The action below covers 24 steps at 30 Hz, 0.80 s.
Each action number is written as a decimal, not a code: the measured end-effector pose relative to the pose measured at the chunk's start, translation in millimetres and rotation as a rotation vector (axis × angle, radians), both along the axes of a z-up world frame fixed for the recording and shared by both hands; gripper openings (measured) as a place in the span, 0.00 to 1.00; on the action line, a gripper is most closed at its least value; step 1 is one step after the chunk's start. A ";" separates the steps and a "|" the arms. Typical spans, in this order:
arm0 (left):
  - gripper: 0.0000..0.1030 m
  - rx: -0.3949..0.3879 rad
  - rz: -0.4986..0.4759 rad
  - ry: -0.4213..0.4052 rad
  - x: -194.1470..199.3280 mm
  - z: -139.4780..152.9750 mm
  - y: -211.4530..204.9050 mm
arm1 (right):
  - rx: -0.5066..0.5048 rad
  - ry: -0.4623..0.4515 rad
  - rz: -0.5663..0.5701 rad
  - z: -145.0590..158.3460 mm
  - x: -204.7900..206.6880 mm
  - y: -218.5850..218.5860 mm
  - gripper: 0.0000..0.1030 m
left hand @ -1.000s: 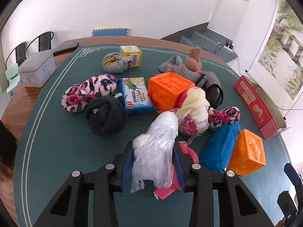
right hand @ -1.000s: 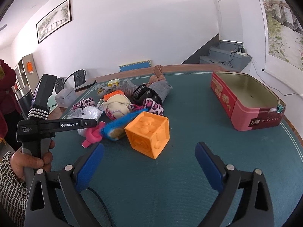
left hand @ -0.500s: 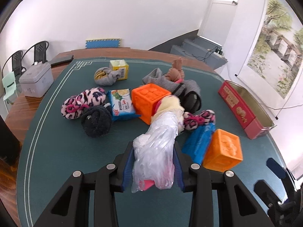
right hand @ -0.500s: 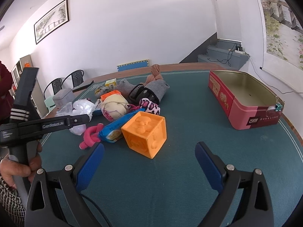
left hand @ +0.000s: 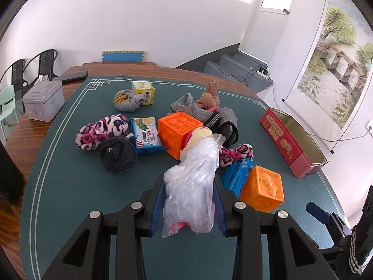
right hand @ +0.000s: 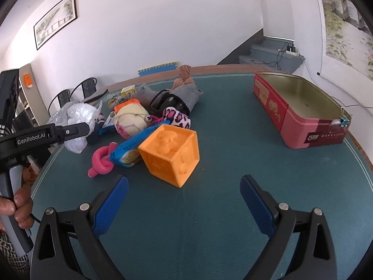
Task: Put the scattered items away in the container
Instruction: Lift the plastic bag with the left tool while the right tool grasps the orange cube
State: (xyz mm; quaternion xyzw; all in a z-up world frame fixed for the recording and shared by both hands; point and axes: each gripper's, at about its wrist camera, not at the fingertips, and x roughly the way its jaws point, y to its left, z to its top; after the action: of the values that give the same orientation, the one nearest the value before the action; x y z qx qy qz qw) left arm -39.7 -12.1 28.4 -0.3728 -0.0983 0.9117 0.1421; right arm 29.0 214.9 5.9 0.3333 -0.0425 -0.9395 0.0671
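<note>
The crinkly clear plastic bag [left hand: 191, 186] sat squeezed between the two blue pads of the left tongs [left hand: 189, 200], which were closed tight on it. The bag stuck up and forward past the tips, and it was lifted off the green table mat [left hand: 70, 186]. In the right wrist view the same bag [right hand: 78, 126] hung off to the left of the right tongs, up above the mat.

The right tongs [right hand: 184, 200] were wide open and held nothing. Their blue pads [right hand: 109, 206] stood over bare mat.

Just ahead of the right tongs sat a bumpy orange rubber cube [right hand: 171, 151]. To its left, touching it, lay a blue snack packet [right hand: 130, 150], and beside that a pink knotted tube [right hand: 101, 162]. Behind them were a cream soft ball [right hand: 131, 121] and a pink spotted fuzzy sock [right hand: 177, 117].

Far ahead and to the right of the right tongs stood the open red tin box [right hand: 300, 116], well apart from the pile. Nothing could be seen inside it.

Ahead of the left tongs lay a second orange cube [left hand: 178, 128], a dark knotted sock [left hand: 117, 155], a noodle packet [left hand: 145, 135] and a small yellow carton [left hand: 143, 92]. Far off to the left sat a grey lidded tin [left hand: 44, 100] on the wooden table [left hand: 25, 130].
</note>
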 end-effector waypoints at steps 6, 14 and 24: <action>0.38 -0.007 -0.009 0.000 2.2 -1.4 4.0 | 0.000 -0.015 0.000 -4.4 -3.2 -0.6 0.95; 0.38 -0.021 -0.016 0.004 5.2 -1.6 9.4 | 0.024 -0.157 -0.019 -2.2 -32.3 -8.2 0.95; 0.38 -0.022 -0.013 0.002 3.8 -3.0 6.6 | 0.140 -0.162 -0.033 -22.7 -74.6 -36.3 0.95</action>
State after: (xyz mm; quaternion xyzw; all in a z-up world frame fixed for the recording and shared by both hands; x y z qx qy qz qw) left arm -35.9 -5.5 25.4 -0.3739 -0.0856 0.9122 0.1439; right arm -45.6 178.7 -16.8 0.4113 0.0124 -0.9111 0.0248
